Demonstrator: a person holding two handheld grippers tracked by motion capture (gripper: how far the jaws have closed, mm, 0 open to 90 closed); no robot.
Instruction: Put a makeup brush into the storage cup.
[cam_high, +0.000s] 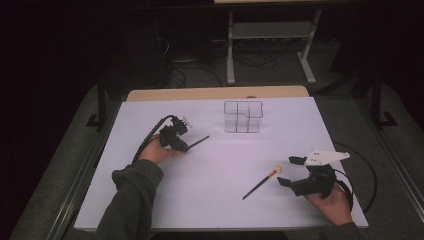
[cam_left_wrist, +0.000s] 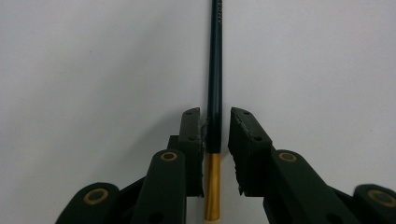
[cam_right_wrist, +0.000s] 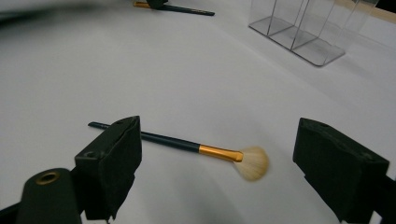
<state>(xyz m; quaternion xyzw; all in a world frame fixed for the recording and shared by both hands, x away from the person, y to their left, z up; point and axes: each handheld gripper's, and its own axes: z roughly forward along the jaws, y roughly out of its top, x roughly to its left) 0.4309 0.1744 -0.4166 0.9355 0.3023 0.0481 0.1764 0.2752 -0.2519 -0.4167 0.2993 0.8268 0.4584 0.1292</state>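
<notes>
Left gripper (cam_left_wrist: 215, 128) is straddling a dark-handled brush (cam_left_wrist: 215, 70) lying on the white surface (cam_high: 215, 165), fingers seemingly not quite clamping. Right gripper (cam_right_wrist: 217, 154) is hovering wide apart over a second brush (cam_right_wrist: 187, 145).

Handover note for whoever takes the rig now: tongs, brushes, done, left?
Left tongs: jaws around the dark-handled brush near its gold ferrule; one pad touches, a gap shows at the other.
Right tongs: open, empty, hovering by the fan brush lying on the table.
Clear organizer: looks empty.
Done: nothing stowed.
Left: probably both brushes into the organizer.
</notes>
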